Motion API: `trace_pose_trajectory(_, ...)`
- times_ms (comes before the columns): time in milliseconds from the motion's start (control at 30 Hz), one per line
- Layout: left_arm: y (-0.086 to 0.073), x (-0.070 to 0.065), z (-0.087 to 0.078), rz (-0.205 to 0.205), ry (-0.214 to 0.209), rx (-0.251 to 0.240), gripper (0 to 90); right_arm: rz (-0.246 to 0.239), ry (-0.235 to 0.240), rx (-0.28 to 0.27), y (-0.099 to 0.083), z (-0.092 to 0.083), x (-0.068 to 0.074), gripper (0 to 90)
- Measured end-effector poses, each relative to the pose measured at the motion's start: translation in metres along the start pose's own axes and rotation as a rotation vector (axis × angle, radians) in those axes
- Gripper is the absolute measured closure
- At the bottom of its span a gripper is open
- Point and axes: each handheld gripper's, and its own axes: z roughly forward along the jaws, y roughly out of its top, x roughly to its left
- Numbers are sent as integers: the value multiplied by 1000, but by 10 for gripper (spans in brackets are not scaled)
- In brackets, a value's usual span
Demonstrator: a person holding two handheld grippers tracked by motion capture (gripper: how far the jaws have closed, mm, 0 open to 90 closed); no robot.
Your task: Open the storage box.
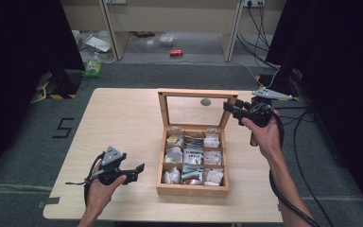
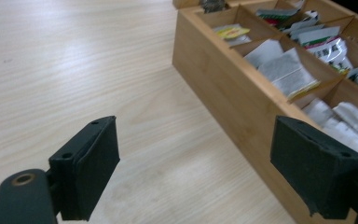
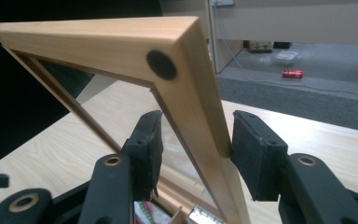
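My left gripper point(image 1: 139, 168) sits low over the near left part of the pale wooden table point(image 1: 118, 118), held in my left hand point(image 1: 101, 189), its jaws spread wide with nothing between them and pointing toward the left wall of the wooden box point(image 1: 193, 190). In the left gripper view that wall runs just beside the far jaw without touching it, and the nearest compartments hold tea bags point(image 2: 286, 70) in white and coloured wrappers. The box stands at the middle of the table, divided into small compartments, and its glass-paned lid point(image 1: 197, 93) stands upright at the back. Further right, my right gripper point(image 1: 229, 108), held in my right hand point(image 1: 264, 137), reaches the lid's right edge. In the right gripper view its jaws straddle that wooden frame point(image 3: 200, 121); the right pad touches the wood, while a narrow gap shows at the left pad, so they are not yet clamped.
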Motion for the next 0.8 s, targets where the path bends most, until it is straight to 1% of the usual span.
trace_pose_trajectory(67,-4,4,-1,-8,6,5,152,6,-8,-5,3,5,-3,557)
trace_pose_trajectory(100,-6,5,-1,-9,7,8,152,16,-9,-12,4,7,-6,564)
trace_pose_trajectory(133,-8,6,-2,-11,8,10,152,32,-6,-19,4,9,-8,573)
trace_pose_trajectory(233,-14,10,-2,-8,12,25,152,53,2,-40,5,14,-16,600)
trace_pose_trajectory(300,-17,12,-1,-13,13,30,152,54,6,-44,6,17,-19,607)
trace_pose_trajectory(533,-21,15,-1,-18,11,37,152,38,-14,-46,11,32,-29,632)
trace_pose_trajectory(800,-25,16,1,-18,7,47,152,52,-25,-43,15,49,-41,649)
